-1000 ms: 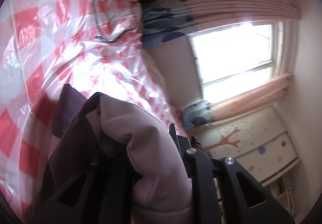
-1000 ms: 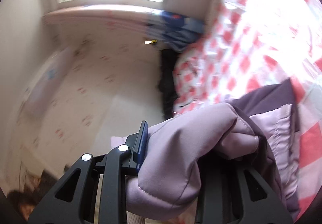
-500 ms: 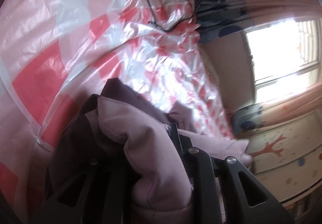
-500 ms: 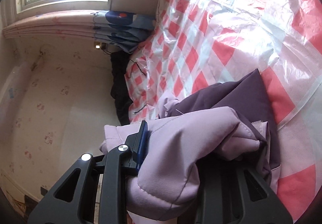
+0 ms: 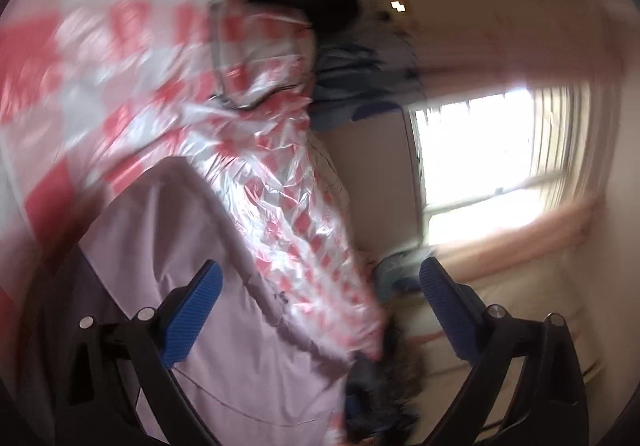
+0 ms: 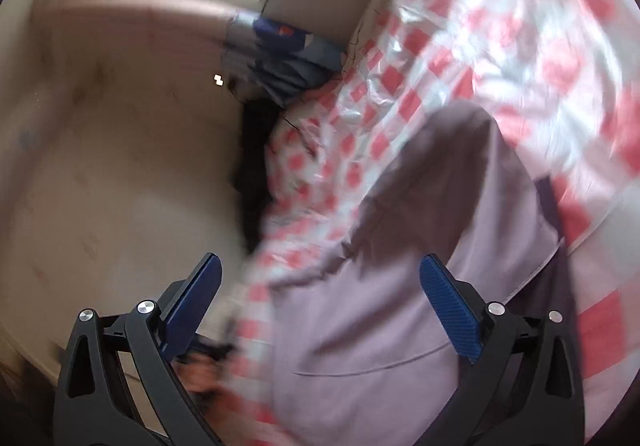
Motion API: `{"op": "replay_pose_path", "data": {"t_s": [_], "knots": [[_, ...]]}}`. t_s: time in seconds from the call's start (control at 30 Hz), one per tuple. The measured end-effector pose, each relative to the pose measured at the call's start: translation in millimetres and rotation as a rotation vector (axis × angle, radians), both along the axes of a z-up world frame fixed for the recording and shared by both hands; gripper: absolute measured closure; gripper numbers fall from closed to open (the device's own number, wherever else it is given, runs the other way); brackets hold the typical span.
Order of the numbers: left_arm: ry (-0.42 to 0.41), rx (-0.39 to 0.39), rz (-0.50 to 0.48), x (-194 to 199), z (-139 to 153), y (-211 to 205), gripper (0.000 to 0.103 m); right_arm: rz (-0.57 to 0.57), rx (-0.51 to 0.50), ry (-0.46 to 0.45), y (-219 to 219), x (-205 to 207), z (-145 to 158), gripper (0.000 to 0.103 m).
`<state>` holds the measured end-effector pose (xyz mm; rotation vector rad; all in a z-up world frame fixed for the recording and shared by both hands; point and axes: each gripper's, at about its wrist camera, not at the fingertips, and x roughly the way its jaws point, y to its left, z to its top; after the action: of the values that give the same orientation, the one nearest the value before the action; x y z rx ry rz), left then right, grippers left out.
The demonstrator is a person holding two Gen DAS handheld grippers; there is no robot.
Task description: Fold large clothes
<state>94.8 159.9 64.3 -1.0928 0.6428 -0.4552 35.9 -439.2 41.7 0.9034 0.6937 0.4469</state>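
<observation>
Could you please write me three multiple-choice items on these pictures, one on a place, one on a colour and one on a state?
1. Where does the jacket lie?
A. on the checked sheet
B. on the windowsill
C. on a chair

2. What colour are the gripper pads?
A. green
B. blue
C. yellow

3. How do the left gripper and the right gripper stand?
A. both shut on the jacket
B. one open, one shut
C. both open

Answers: 1 A, the lilac cloth is spread on the red and white sheet; 2 B, both views show blue ribbed pads; 3 C, the fingers are wide apart and clamp nothing.
</observation>
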Motion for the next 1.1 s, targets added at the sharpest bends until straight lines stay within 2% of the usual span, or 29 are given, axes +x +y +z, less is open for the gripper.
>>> {"op": "replay_pose_path", "data": {"t_s": [0.03, 0.07, 0.13, 0.17, 0.23, 0.3, 0.33, 0.43, 0.5, 0.53, 0.6, 0.67, 0.73, 0.77, 0.83, 0.9, 0.97, 1.1], "knots": [[-0.032, 0.145, -0.061, -2, 13, -27, 0.008, 0.014, -0.110, -0.009, 14, 1, 9, 0.007], [-0.047, 0.251, -0.117, -1, 17, -51, 0.008, 0.033, -0.272, -0.020, 36, 5, 18, 0.007], [-0.059, 0.383, -0.199, 2, 13, -90, 0.008, 0.069, -0.565, -0.015, 80, 20, 21, 0.007], [-0.057, 0.468, -0.244, 6, 5, -116, 0.008, 0.084, -0.668, -0.005, 97, 30, 15, 0.007], [-0.053, 0.601, -0.283, 19, -7, -149, 0.008, 0.081, -0.834, 0.026, 125, 55, -4, 0.007], [-0.002, 0.697, -0.303, 44, -33, -173, 0.008, 0.076, -0.914, 0.068, 139, 80, -27, 0.007], [0.038, 0.724, -0.294, 57, -47, -176, 0.008, 0.067, -0.931, 0.100, 142, 97, -42, 0.007], [0.145, 0.718, -0.261, 94, -96, -166, 0.008, 0.083, -0.836, 0.164, 138, 137, -77, 0.007], [0.161, 0.747, -0.248, 109, -108, -167, 0.008, 0.092, -0.819, 0.196, 136, 160, -87, 0.007], [0.174, 0.786, -0.248, 115, -114, -172, 0.008, 0.107, -0.830, 0.217, 139, 168, -93, 0.007], [0.202, 0.847, -0.275, 114, -114, -183, 0.008, 0.133, -0.846, 0.256, 137, 177, -98, 0.007], [0.227, 0.870, -0.294, 112, -103, -186, 0.008, 0.119, -0.861, 0.257, 135, 174, -85, 0.007], [0.171, 0.818, -0.269, 104, -77, -177, 0.008, 0.066, -0.838, 0.153, 135, 160, -58, 0.007], [0.121, 0.837, -0.240, 99, -62, -172, 0.008, 0.069, -0.839, 0.083, 139, 157, -48, 0.007], [0.098, 0.898, -0.192, 100, -53, -165, 0.008, 0.077, -0.905, 0.092, 148, 165, -50, 0.007], [0.173, 0.872, -0.195, 115, -76, -152, 0.008, 0.126, -0.932, 0.190, 153, 185, -81, 0.007], [0.220, 0.843, -0.215, 126, -106, -147, 0.008, 0.136, -0.858, 0.243, 148, 199, -106, 0.007], [0.234, 0.952, -0.199, 137, -126, -168, 0.006, 0.124, -0.867, 0.300, 148, 215, -124, 0.007]]}}
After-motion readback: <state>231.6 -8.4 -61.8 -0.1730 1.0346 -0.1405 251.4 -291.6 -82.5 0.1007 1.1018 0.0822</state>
